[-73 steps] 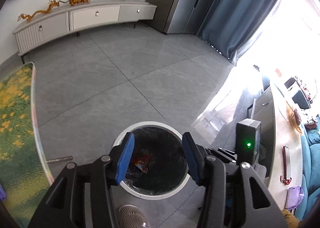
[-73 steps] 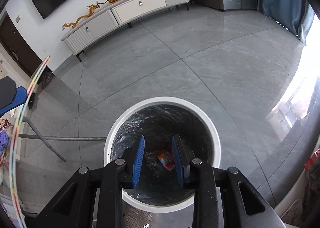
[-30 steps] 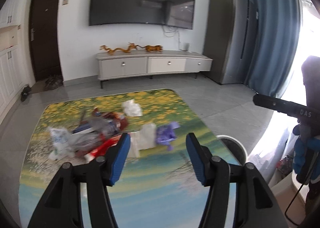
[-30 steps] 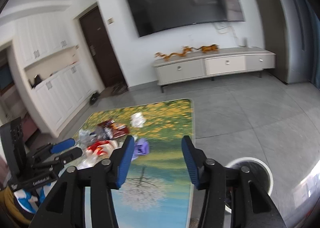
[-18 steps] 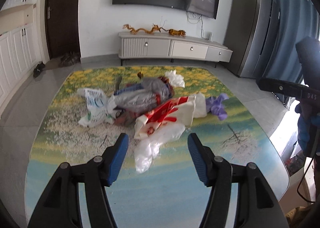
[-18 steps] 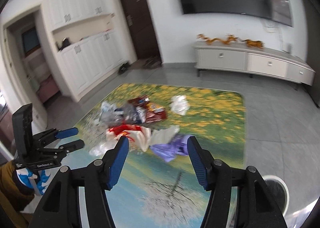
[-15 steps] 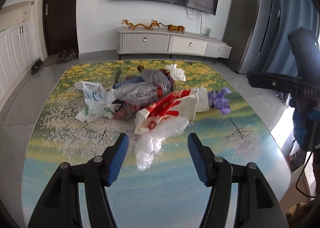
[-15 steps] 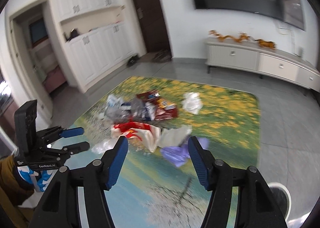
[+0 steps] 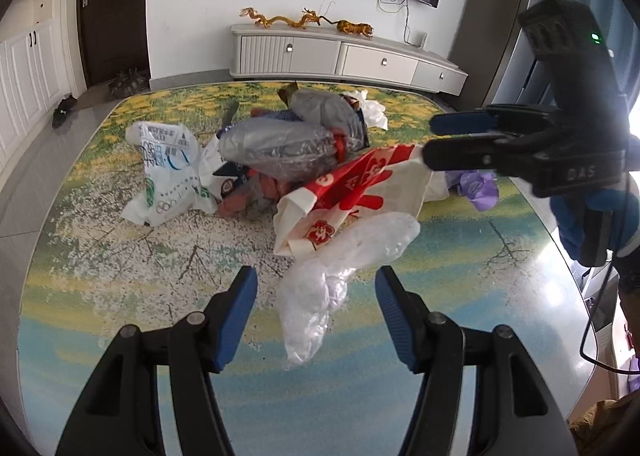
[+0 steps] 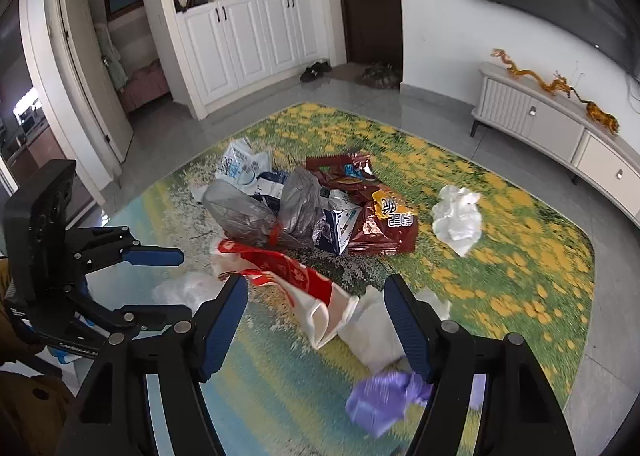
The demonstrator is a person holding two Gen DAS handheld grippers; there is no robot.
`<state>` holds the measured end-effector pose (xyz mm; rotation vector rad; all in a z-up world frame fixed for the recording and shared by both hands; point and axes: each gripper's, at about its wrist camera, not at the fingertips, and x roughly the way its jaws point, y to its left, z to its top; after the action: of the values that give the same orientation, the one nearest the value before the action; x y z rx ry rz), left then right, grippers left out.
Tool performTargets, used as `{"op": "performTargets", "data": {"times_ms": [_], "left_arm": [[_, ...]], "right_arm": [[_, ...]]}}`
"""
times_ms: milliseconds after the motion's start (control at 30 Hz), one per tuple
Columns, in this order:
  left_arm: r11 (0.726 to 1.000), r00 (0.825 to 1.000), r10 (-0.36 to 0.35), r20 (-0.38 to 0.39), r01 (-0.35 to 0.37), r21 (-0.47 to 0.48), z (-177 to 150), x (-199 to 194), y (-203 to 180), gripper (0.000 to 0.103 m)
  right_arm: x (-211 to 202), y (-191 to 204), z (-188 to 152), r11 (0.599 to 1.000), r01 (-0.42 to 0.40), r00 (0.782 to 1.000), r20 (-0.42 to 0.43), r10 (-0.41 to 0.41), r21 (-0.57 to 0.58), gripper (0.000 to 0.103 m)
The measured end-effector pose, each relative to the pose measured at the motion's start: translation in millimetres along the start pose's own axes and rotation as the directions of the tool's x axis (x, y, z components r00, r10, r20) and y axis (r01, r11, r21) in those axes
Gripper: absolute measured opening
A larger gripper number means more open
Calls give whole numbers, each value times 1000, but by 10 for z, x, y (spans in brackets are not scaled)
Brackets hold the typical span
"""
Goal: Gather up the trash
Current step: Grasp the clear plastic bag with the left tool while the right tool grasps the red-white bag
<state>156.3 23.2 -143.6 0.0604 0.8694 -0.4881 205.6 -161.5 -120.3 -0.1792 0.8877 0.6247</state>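
- Table [image 9: 120,256] w/ flower-print top, trash piled mid-top; all places below given rel. to red/white bag.
- Red/white bag [image 9: 352,192] lying flat, center of heap, open end toward R side.
- Clear bag [image 9: 332,280] touching red/white bag's near edge, crumpled, trailing toward cam.
- L gripper [image 9: 316,296] low over table, just near side of red/white bag; fingers spread wide, nothing held, clear bag lying between them, contact can't be told.
- R gripper [image 10: 316,308] over red/white bag's far-R end; fingers spread wide, empty, straddling bag's white end from above.
- Grey bags [image 9: 280,144] just behind red/white bag, knotted w/ red tie, stacked on snack packs.
- White printed bag [image 9: 168,172] left of red/white bag, beyond grey bags, flat on table.
- Maroon snack pack [image 10: 384,224] behind grey bags, yellow label up.
- White tissue wad [image 10: 456,218] well apart from red/white bag, far side of table, alone.
- Purple bag [image 10: 384,396] just beside red/white bag's R end, crumpled, near table edge.
- TV cabinet [image 9: 340,56] well beyond heap, against wall, gold dragon figures [image 9: 280,18] on top.
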Motion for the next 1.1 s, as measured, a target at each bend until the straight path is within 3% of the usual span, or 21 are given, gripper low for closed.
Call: {"op": "performTargets", "data": {"times_ms": [233, 367, 667, 733, 1100], "left_arm": [[1000, 1000, -22, -11, 22, -17, -1, 74, 2, 59], [999, 999, -30, -12, 30, -21, -26, 87, -7, 57], [997, 999, -51, -15, 50, -57, -116, 30, 36, 36], [996, 998, -62, -13, 61, -71, -156, -5, 56, 31], [994, 997, -78, 19, 80, -79, -343, -312, 12, 27]], "right_arm": [[245, 12, -8, 999, -30, 997, -67, 27, -30, 67], [320, 53, -25, 998, -34, 995, -96, 29, -55, 51], [306, 149, -97, 995, -48, 992, -119, 38, -86, 29], [286, 211, -121, 993, -51, 991, -125, 38, -103, 28], [92, 492, -213, 992, -23, 995, -98, 10, -126, 25]]}}
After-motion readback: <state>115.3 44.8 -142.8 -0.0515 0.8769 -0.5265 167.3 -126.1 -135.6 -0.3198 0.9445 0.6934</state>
